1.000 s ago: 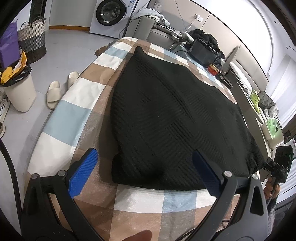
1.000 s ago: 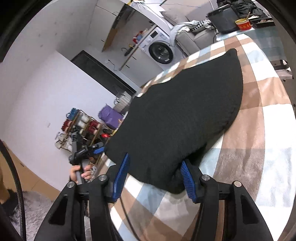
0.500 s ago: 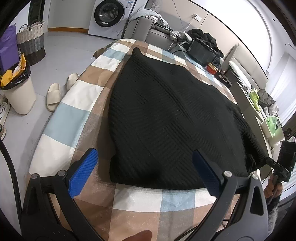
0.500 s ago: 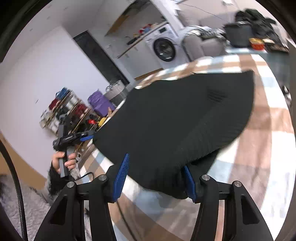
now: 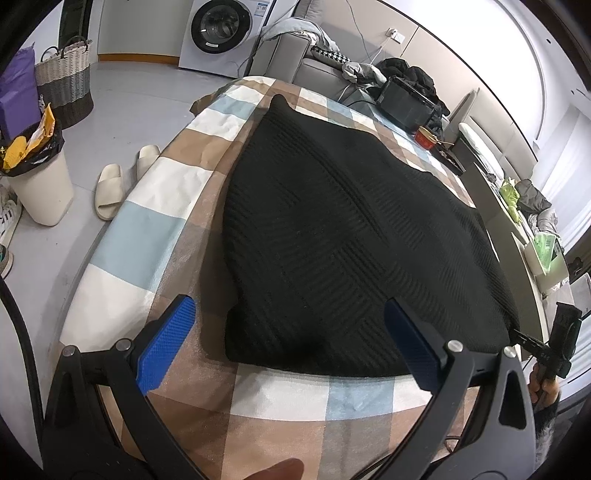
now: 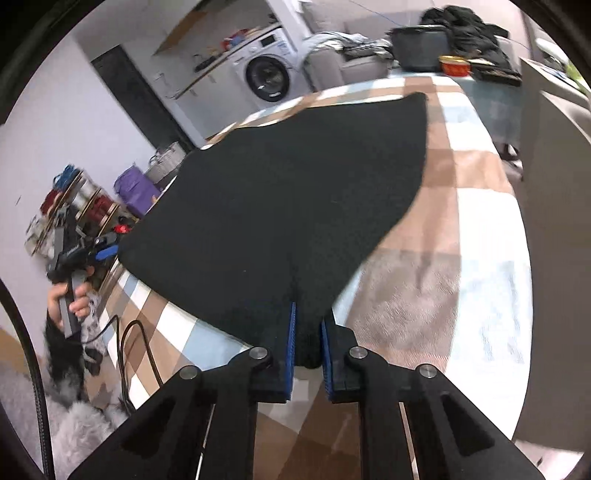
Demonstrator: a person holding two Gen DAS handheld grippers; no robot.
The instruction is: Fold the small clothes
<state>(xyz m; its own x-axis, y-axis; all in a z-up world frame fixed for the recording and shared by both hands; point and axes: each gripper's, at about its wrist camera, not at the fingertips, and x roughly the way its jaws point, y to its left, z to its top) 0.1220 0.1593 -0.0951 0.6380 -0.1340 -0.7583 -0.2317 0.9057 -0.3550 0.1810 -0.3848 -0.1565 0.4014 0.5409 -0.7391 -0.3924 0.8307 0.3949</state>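
**Right gripper taking hold of the near corner of the garment**

The black knit garment (image 5: 343,236) is lying spread flat on the checked tablecloth (image 5: 147,236), its far corner pointing toward the washing machine (image 5: 218,33). In the right wrist view, the right gripper (image 6: 307,343) is pinching the garment's near right corner: its jaws have just been closing, and the blue pads (image 6: 291,347) are now standing nearly together with a bunch of black fabric squeezed between them. In the left wrist view, the left gripper (image 5: 288,339) is hovering over the near left corner with its jaws spread wide, the pads straddling the hem and holding nothing. The step in hand appears to be securing both near corners before the first fold. The next move is probably calling for the left gripper to be lowering onto its corner and closing, so that both hands can be lifting the near edge evenly and carrying it toward the far edge without dragging the cloth beneath.
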